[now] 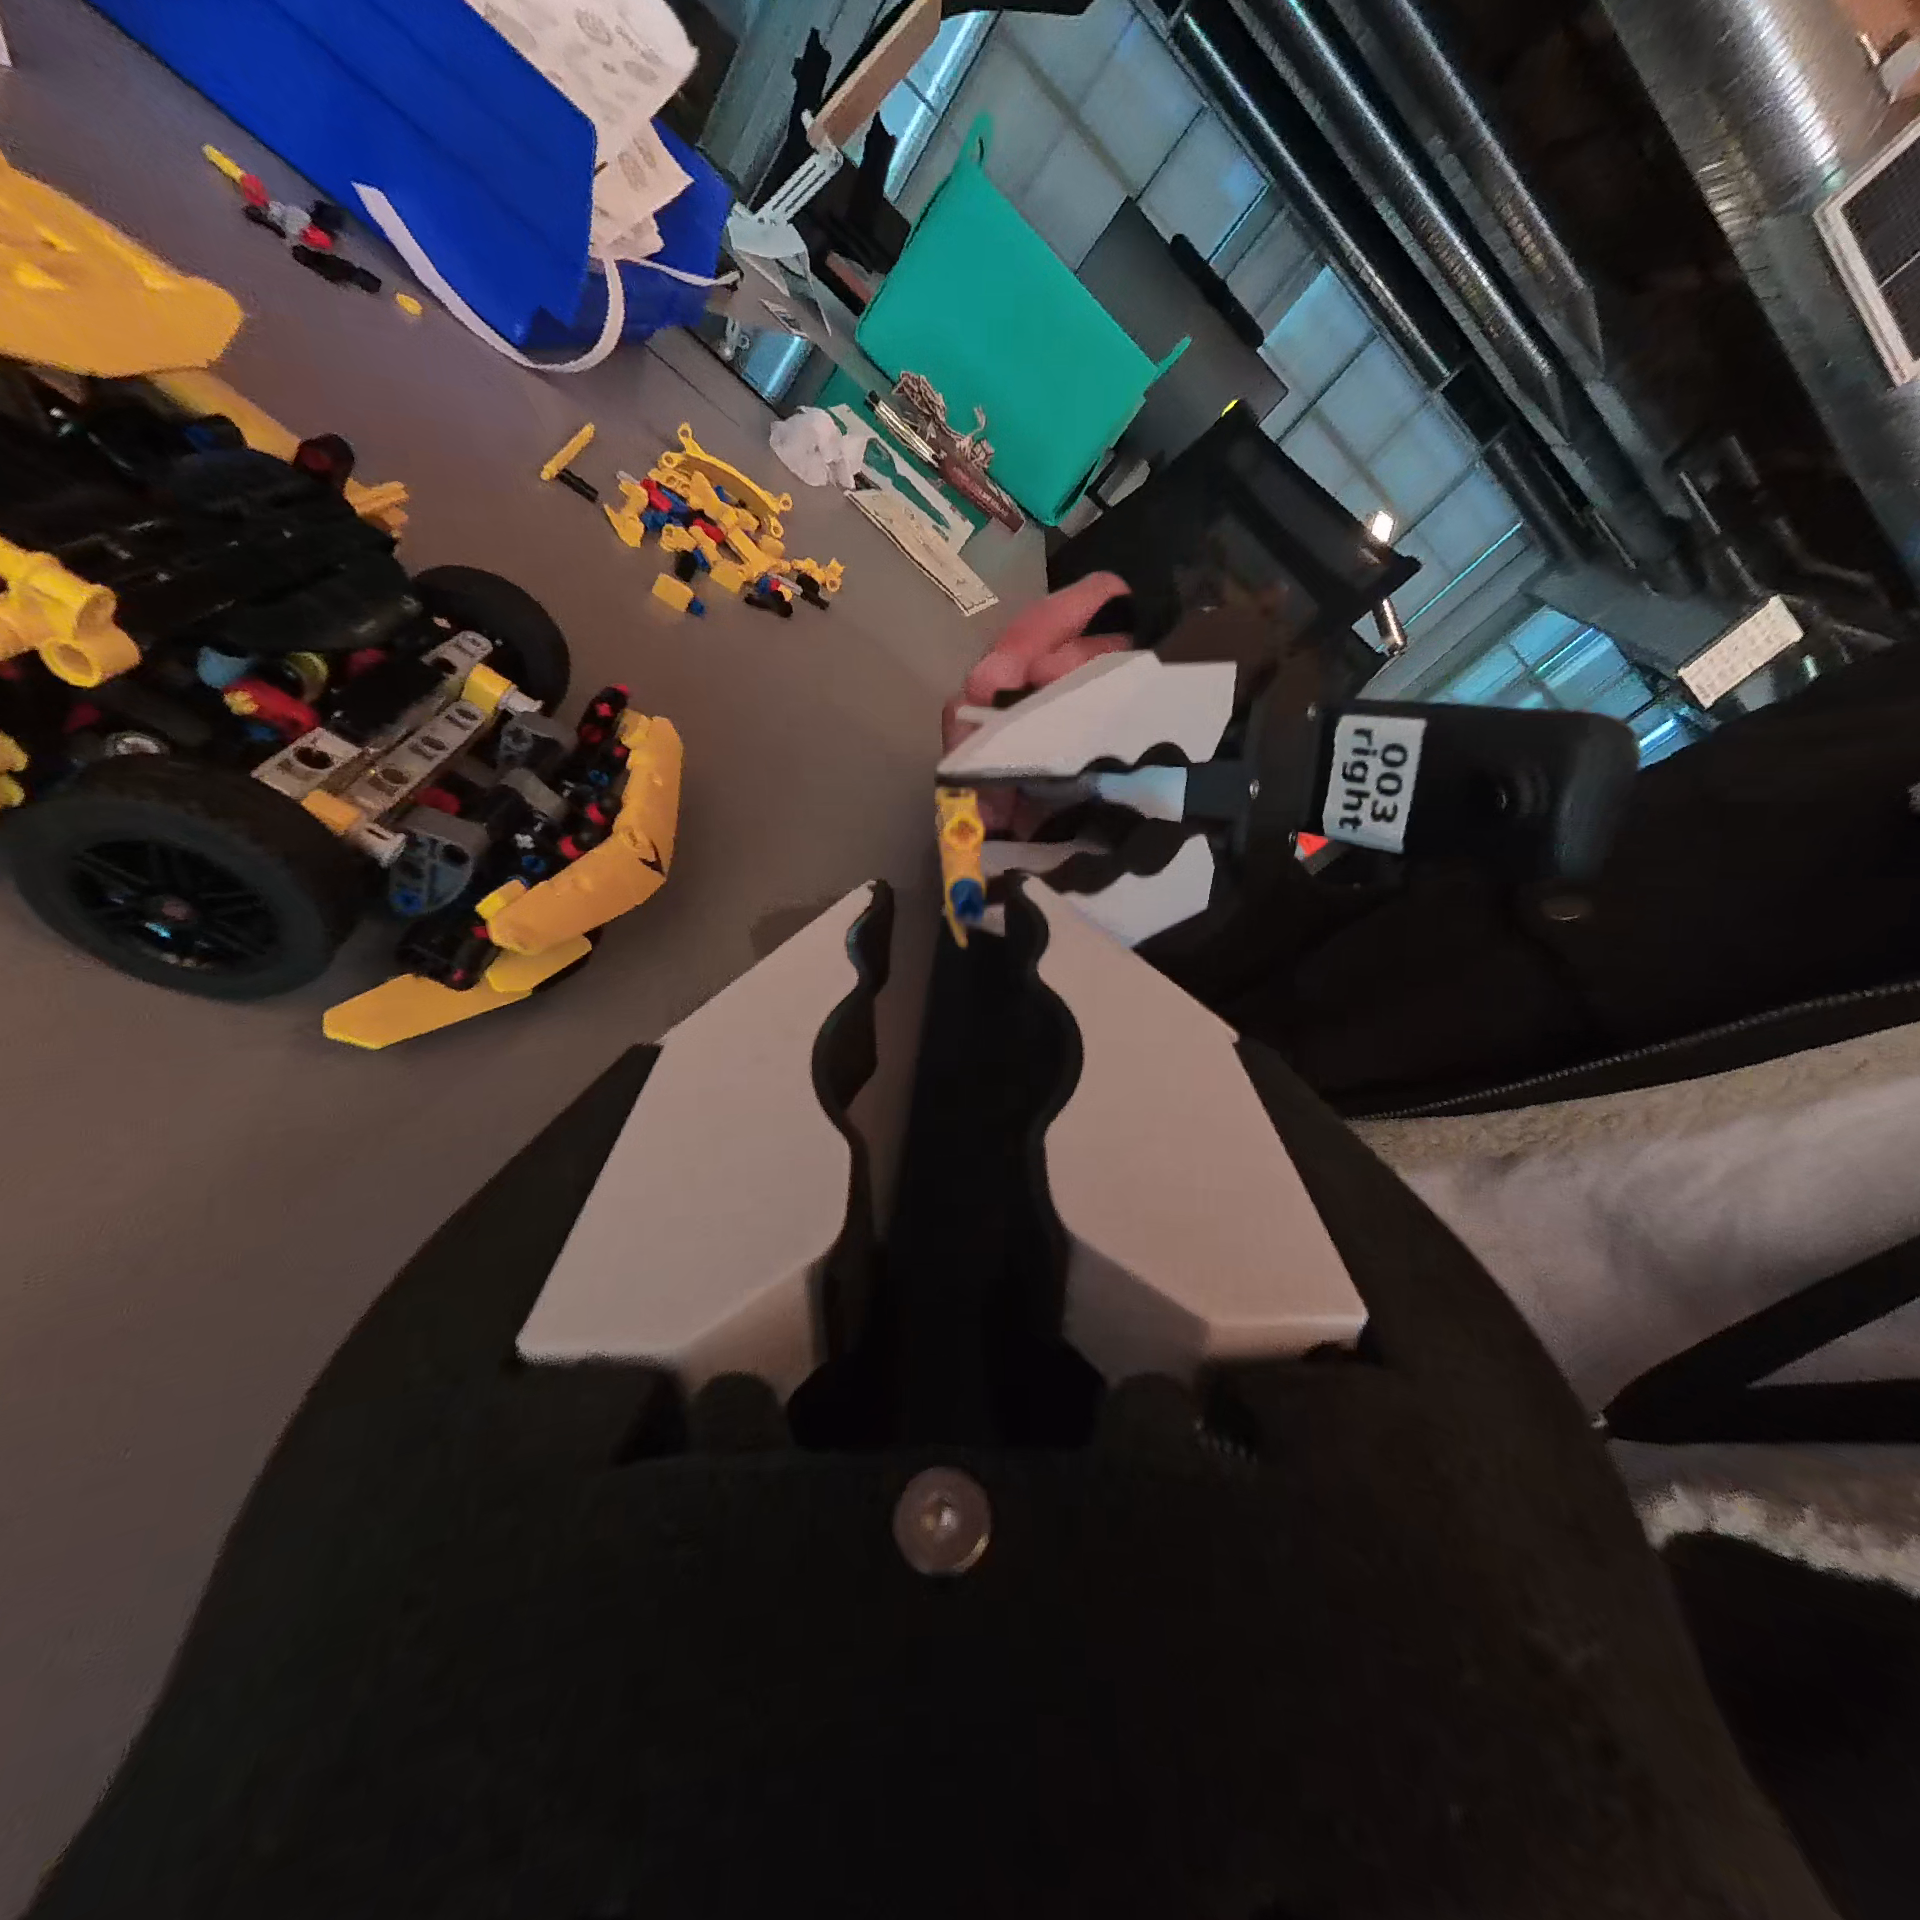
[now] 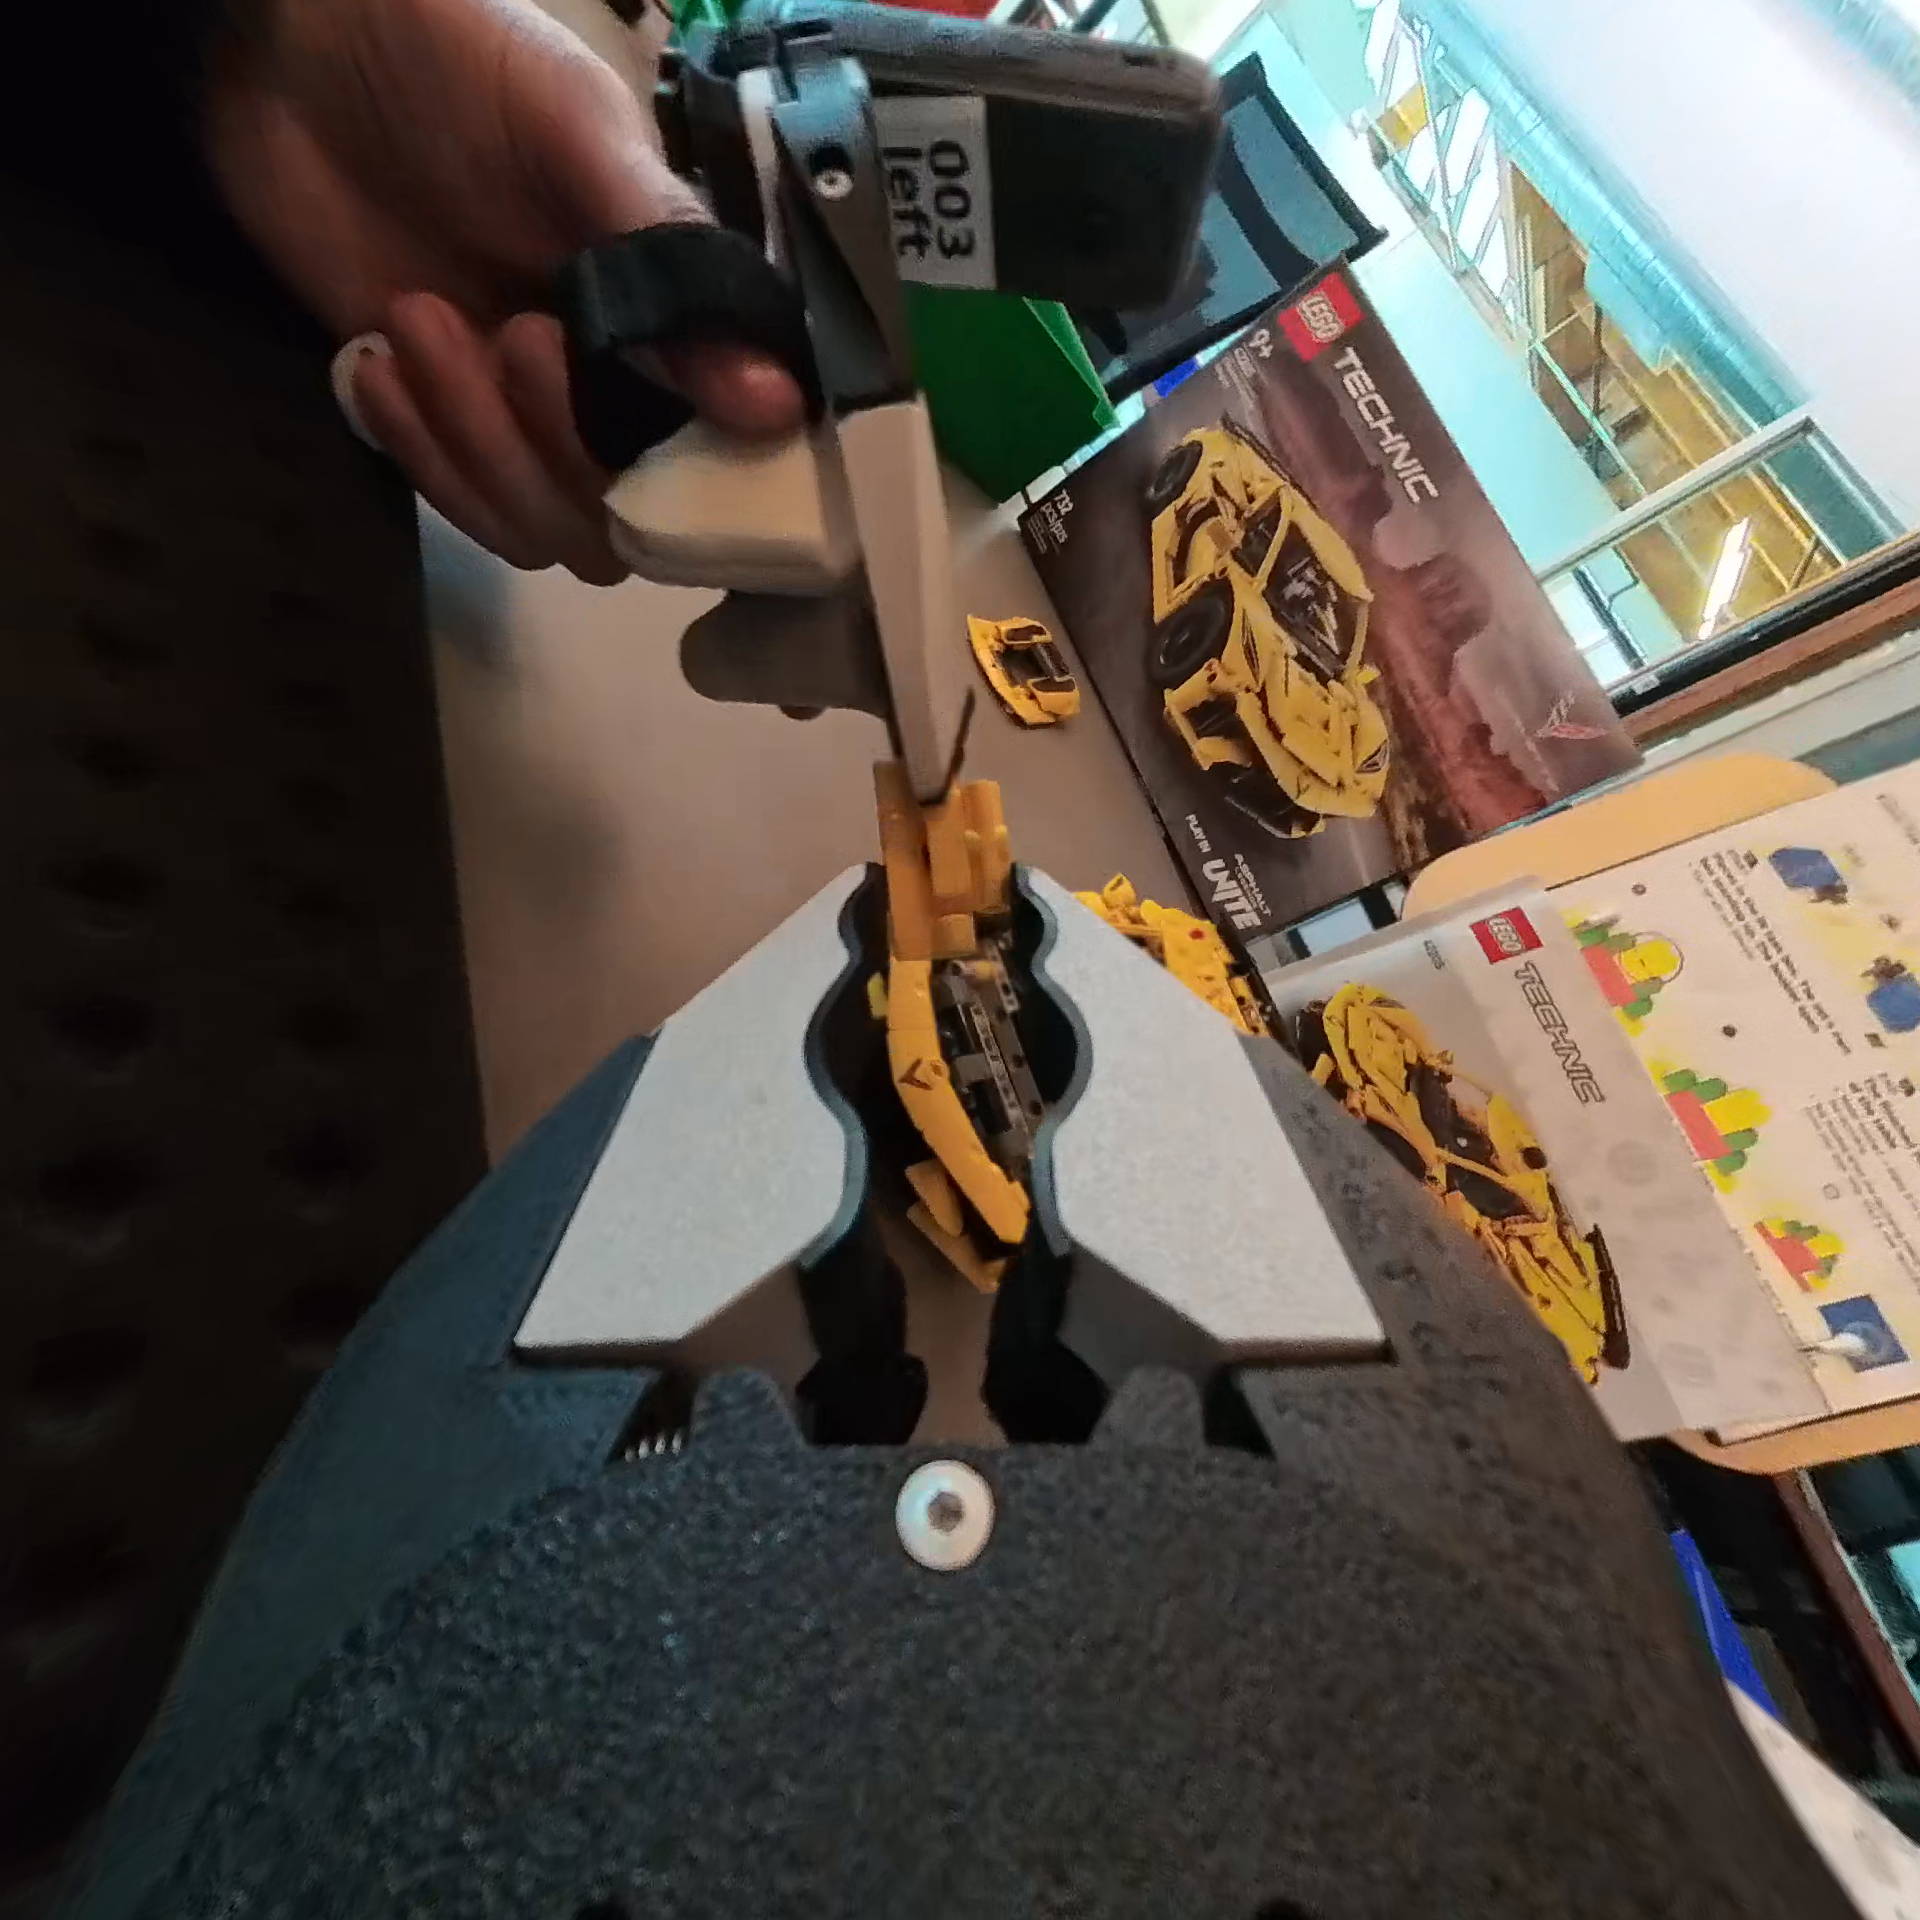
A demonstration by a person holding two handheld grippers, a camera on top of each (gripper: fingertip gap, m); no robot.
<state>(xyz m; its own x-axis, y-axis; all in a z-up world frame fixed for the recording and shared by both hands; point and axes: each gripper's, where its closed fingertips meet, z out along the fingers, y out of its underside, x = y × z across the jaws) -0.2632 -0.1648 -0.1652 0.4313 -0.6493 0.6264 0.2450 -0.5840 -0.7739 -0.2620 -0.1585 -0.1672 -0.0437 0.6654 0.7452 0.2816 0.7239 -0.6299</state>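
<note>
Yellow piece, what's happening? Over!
Both grippers, left and right, pinch one small yellow brick piece. Half-built yellow toy car sits off left. Nothing between.

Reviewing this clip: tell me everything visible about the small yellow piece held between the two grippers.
The small yellow piece is a slim plastic building-toy element with round holes and a blue pin at its lower end. It hangs above the grey table, clear of it. The right gripper is closed on its upper part; the left gripper meets its pin end, jaws nearly together. In the right wrist view it looks like several joined yellow parts.
</note>
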